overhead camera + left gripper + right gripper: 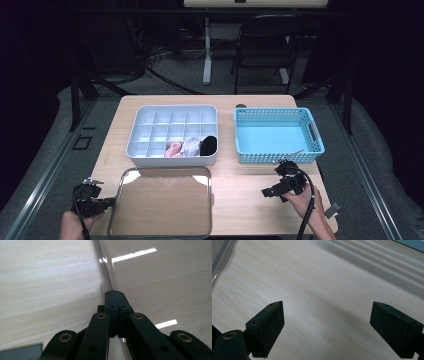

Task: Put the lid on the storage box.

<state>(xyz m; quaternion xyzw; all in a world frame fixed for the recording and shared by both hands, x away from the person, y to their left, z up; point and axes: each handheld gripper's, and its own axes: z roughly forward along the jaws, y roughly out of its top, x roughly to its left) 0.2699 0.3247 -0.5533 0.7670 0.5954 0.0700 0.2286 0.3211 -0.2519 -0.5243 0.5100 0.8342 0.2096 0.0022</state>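
A clear lid (160, 202) lies flat at the front of the table. My left gripper (112, 201) is at the lid's left edge, held by a hand at the bottom left. In the left gripper view the gripper (113, 293) is shut, and the lid's rim (105, 265) runs straight into the seam between the jaws. My right gripper (274, 180) hovers just in front of the blue basket (312, 150), which has nothing in it. In the right gripper view the gripper (327, 322) stands wide open over bare wood.
A white divided organizer (172, 159) sits behind the lid; its front row holds a pink sock (174, 148), a pale sock (190, 146) and a black sock (209, 145). A chair and a desk leg stand beyond the table.
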